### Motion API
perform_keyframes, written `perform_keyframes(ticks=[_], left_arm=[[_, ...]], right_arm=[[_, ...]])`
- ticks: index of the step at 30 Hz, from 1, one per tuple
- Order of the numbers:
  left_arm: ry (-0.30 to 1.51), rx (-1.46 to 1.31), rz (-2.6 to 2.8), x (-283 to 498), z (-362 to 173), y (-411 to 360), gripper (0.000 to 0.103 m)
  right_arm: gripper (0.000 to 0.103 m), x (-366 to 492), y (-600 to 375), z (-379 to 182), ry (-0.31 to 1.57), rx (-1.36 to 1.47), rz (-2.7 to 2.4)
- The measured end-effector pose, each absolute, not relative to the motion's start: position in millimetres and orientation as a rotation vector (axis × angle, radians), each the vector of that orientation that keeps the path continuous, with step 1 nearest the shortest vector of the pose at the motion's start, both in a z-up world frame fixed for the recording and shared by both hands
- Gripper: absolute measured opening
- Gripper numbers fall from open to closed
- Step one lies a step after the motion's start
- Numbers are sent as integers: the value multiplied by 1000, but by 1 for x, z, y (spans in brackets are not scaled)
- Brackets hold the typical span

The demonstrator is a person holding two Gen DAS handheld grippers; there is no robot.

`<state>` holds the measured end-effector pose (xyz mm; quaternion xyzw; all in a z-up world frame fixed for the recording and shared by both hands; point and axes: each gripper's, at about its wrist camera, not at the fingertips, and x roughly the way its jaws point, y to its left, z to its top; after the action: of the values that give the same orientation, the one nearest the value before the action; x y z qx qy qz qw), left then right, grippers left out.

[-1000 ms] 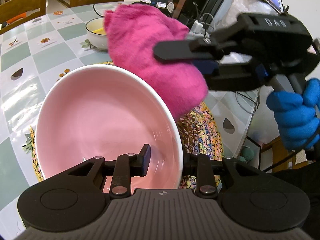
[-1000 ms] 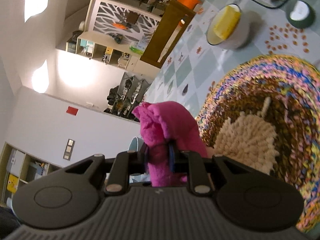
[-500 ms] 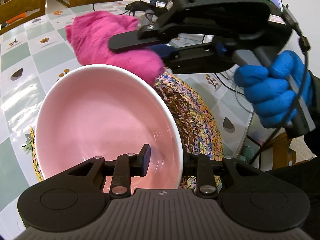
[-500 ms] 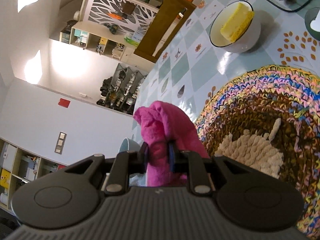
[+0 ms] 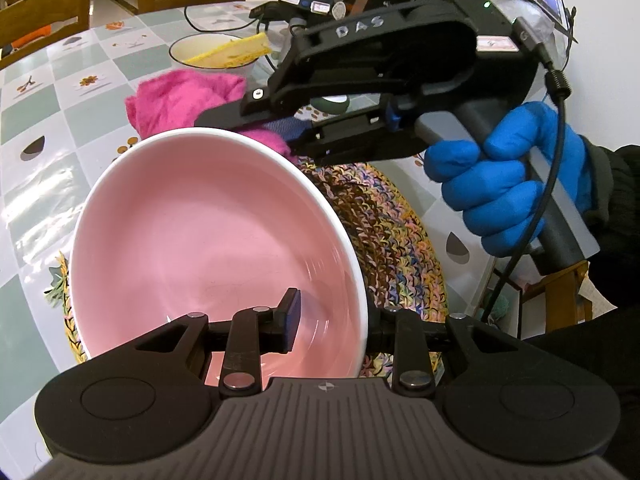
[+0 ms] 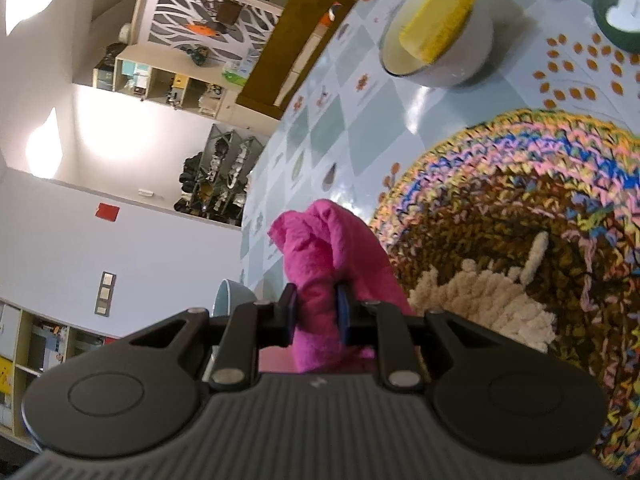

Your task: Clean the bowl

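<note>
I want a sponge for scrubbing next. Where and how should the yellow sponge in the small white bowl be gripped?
Probably grip the yellow sponge by its raised end, coming from above. It leans tilted in the small white bowl, one end above the rim, so its flat faces are free for the jaws.

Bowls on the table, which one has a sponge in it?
The white bowl at the far side holds the yellow sponge. The pink bowl, gripped at its rim by the left tool, is empty.

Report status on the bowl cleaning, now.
Left gripper shut on pink bowl rim, bowl tilted. Right gripper shut on pink cloth, beyond far rim. Nothing in the way.
</note>
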<state>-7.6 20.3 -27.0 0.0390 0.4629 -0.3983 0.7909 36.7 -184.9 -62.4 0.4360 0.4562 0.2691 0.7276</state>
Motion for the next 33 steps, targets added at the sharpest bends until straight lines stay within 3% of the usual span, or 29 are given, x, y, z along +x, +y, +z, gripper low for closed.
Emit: perform_keyframes(ticks=[33], left_arm=[[1004, 78, -860, -3, -30, 20, 32]], right_arm=[[21, -37, -218, -99, 1014, 1153, 505]])
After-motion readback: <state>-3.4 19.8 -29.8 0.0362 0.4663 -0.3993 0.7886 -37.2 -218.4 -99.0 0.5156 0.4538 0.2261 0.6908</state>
